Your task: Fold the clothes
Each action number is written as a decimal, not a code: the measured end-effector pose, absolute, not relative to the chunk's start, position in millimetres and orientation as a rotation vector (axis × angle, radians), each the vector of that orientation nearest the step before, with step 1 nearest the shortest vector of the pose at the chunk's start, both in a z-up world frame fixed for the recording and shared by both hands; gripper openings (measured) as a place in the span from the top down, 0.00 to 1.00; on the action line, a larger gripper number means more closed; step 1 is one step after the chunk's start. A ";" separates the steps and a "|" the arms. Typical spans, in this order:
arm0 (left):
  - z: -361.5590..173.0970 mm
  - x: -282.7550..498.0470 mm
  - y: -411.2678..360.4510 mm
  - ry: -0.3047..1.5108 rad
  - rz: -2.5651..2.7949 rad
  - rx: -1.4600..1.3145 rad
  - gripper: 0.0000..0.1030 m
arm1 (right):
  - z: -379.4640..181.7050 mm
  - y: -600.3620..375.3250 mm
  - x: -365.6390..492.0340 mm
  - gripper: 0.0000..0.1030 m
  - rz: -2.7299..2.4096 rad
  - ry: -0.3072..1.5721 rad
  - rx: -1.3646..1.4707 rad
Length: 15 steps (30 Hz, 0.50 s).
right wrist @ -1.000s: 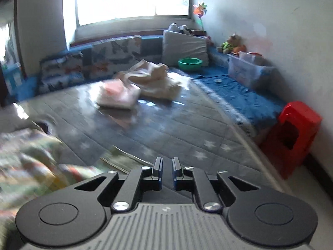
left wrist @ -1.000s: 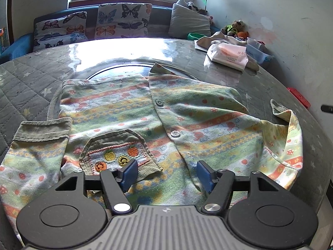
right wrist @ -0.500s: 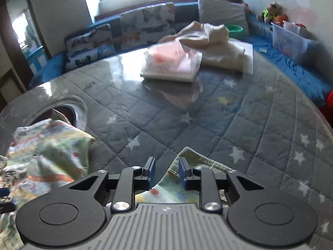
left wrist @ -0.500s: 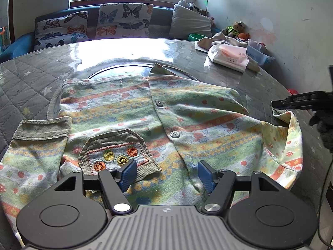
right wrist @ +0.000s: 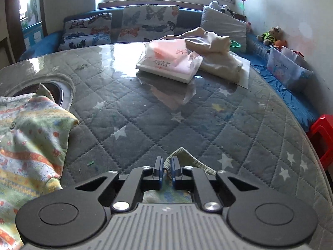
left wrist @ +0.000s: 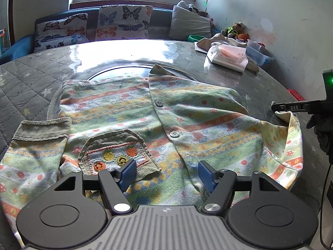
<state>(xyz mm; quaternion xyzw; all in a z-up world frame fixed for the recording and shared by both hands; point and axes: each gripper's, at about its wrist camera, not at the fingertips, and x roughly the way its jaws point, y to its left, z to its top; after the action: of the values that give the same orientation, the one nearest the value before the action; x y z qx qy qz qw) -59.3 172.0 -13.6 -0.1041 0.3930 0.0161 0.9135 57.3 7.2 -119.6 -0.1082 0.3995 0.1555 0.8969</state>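
Two grippers over patterned shirt (left wrist: pixel 187 112): left gripper (left wrist: pixel 166 174) fingers apart, right gripper (right wrist: pixel 166 171) fingers clamped on sleeve cuff (right wrist: pixel 187 158), tissue pack (right wrist: pixel 168 62) beyond.

- The striped child's shirt of soft cloth (left wrist: pixel 187 112) looks matt and a little fuzzy; its olive cuff (left wrist: pixel 42 128) and pocket (left wrist: pixel 116 148) are of ribbed corduroy with embroidered fruits.
- The grey quilted table cover with stars (right wrist: pixel 187 112) lies under a clear glossy plastic sheet that reflects the window.
- The pack of tissues in thin shiny plastic film (right wrist: pixel 168 60) has wrinkles.
- The beige crumpled cloth (right wrist: pixel 216 52) behind it looks matt.
- The left gripper (left wrist: pixel 166 174) has a matt black plastic body, blue rubbery pads and shiny metal screws.
- The right gripper (right wrist: pixel 166 170) is of the same materials.
- The red stool (right wrist: pixel 322 137) is of glossy plastic.
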 end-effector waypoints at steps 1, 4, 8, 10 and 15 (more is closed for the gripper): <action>-13.7 -59.4 171.8 0.809 0.033 -0.213 0.33 | -119.4 6.2 57.6 0.95 0.324 0.830 -0.224; -13.8 -59.6 171.7 0.808 0.031 -0.210 0.33 | -115.3 2.4 55.6 0.97 0.329 0.820 -0.217; -13.8 -59.3 172.3 0.808 0.027 -0.209 0.33 | -86.1 -10.4 41.8 0.97 0.332 0.717 -0.177; -13.6 -59.9 171.8 0.808 0.026 -0.205 0.33 | -65.2 -21.7 29.6 0.97 0.343 0.653 -0.148; -14.1 -60.7 171.8 0.805 0.023 -0.203 0.32 | -31.9 -59.8 -8.4 0.97 0.306 0.552 -0.118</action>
<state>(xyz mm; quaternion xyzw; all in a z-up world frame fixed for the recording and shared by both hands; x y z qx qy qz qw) -60.7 171.8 -14.1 -0.0987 0.3909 0.0109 0.9151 -8.4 -59.8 -31.9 -0.0581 0.2713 0.1504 0.9489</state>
